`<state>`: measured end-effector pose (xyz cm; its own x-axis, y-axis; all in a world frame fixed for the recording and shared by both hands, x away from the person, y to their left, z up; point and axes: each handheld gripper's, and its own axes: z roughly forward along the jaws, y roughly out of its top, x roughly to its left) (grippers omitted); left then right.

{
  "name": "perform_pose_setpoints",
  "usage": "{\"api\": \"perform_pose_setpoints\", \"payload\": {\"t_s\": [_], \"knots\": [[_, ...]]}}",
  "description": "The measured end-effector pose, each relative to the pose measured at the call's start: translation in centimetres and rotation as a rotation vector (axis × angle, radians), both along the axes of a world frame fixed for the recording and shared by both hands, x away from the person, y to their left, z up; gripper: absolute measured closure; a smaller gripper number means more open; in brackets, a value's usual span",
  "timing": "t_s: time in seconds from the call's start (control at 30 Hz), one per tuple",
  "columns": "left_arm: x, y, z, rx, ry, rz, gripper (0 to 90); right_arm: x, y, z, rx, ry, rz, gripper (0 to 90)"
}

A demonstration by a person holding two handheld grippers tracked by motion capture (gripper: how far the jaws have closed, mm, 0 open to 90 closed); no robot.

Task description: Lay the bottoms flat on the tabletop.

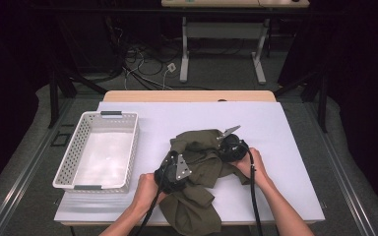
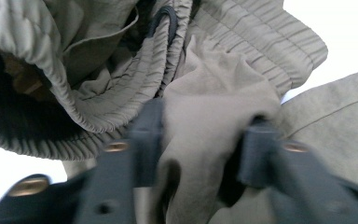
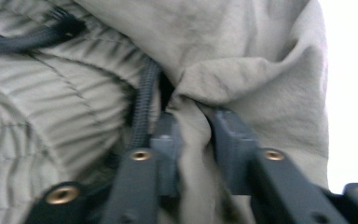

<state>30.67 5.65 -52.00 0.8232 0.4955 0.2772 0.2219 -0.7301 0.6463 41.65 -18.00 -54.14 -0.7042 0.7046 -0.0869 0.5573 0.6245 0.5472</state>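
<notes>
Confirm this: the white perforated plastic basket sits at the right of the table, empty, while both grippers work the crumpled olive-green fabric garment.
Wrong side. In the high view, the white perforated plastic basket sits at the left of the table, empty, while the left gripper and right gripper work the crumpled olive-green fabric garment.

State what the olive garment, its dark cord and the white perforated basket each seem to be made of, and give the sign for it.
The olive garment looks like thin matte woven cloth: it creases softly, and its waistband is gathered in fine elastic ribs. The dark cord appears to be braided textile, judging by its plaited surface. The white perforated basket is probably moulded plastic: stiff, evenly holed walls with a slight sheen.
</notes>
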Motion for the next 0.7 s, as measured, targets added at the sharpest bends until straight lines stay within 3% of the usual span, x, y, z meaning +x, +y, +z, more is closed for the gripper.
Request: {"api": "perform_pose_setpoints", "payload": {"t_s": [0.07, 0.13, 0.23, 0.37, 0.43, 0.5, 0.57, 0.63, 0.67, 0.7], "knots": [[0.1, 0.2, -0.2, -0.003, -0.008, -0.003, 77.8, 0.0, 0.3, -0.2, 0.012, -0.022, -0.001, 84.5], [0.2, 0.4, -0.3, -0.022, -0.013, 0.011, 83.0, -0.2, 0.4, 0.0, -0.007, 0.003, -0.028, 88.4], [0.6, 1.2, -0.1, -0.065, -0.009, 0.042, 84.7, -0.1, 0.2, 0.1, -0.006, -0.008, -0.03, 89.4], [1.2, 2.3, 0.5, -0.119, -0.008, 0.084, 85.0, -0.4, -0.3, 0.8, -0.015, 0.021, -0.047, 89.6], [1.4, 2.8, 0.8, -0.137, -0.011, 0.106, 85.0, -0.5, -0.6, 1.1, 0.017, 0.038, -0.053, 89.6], [1.6, 3.3, 1.1, -0.148, -0.004, 0.121, 85.1, -0.7, -1.0, 1.5, 0.019, 0.021, -0.061, 89.7], [1.8, 3.7, 1.3, -0.169, 0.0, 0.142, 85.1, -0.9, -1.4, 1.9, 0.031, 0.038, -0.064, 89.7], [2.0, 4.0, 1.4, -0.159, 0.001, 0.162, 85.5, -1.2, -1.7, 2.5, 0.032, 0.08, -0.072, 89.7], [2.1, 4.3, 1.3, -0.159, 0.008, 0.17, 85.4, -1.3, -1.8, 2.6, 0.008, 0.097, -0.075, 89.6], [2.4, 4.5, 1.2, -0.157, 0.022, 0.173, 85.4, -1.3, -1.9, 2.3, 0.047, 0.082, -0.068, 89.6]]}}
